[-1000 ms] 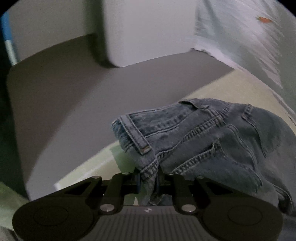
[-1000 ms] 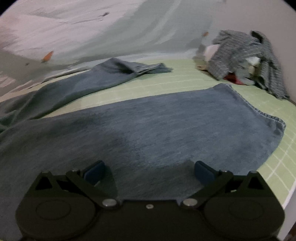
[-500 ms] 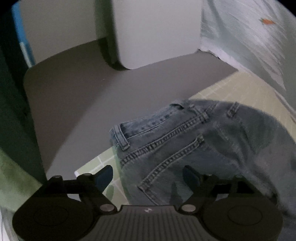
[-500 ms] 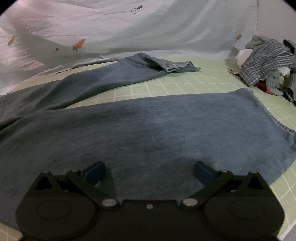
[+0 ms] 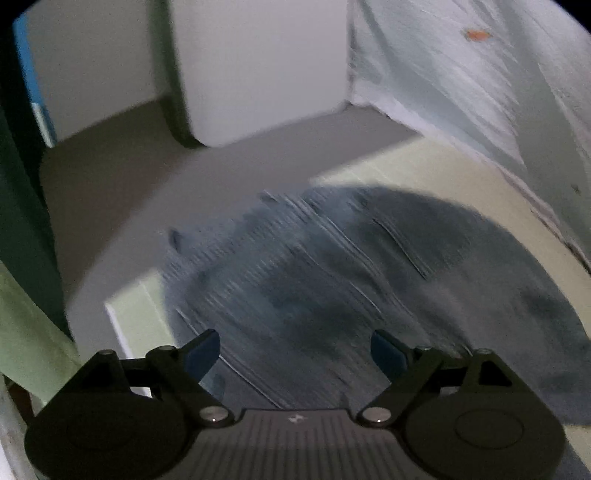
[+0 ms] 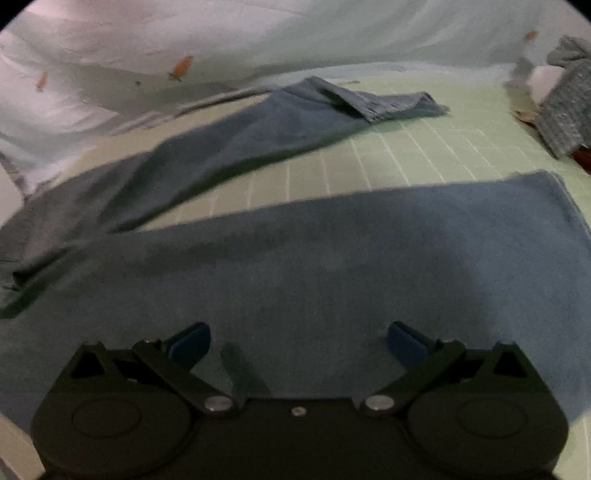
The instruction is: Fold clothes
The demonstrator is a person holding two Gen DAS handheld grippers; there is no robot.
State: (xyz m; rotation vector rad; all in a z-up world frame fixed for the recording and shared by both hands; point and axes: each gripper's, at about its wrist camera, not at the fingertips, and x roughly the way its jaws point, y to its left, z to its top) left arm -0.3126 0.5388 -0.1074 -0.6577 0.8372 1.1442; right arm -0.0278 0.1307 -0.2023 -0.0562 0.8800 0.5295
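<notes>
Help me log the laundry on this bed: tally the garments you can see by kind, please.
Jeans: 1, spread flat on the green checked sheet, legs apart.
Clothes pile, grey checked fabric at the far right: 1 heap; how many garments it holds cannot be told.
Total: 2 (1 pair of jeans, 1 pile).

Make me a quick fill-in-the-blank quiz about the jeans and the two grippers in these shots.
1. The jeans lie on a green sheet patterned with a white ____.
2. The left gripper has its jaws ____ above the denim.
3. The right gripper holds ____.
4. The pale cloth behind the far leg is printed with small orange ____.

Missing words: grid; open; nothing; carrots
</notes>
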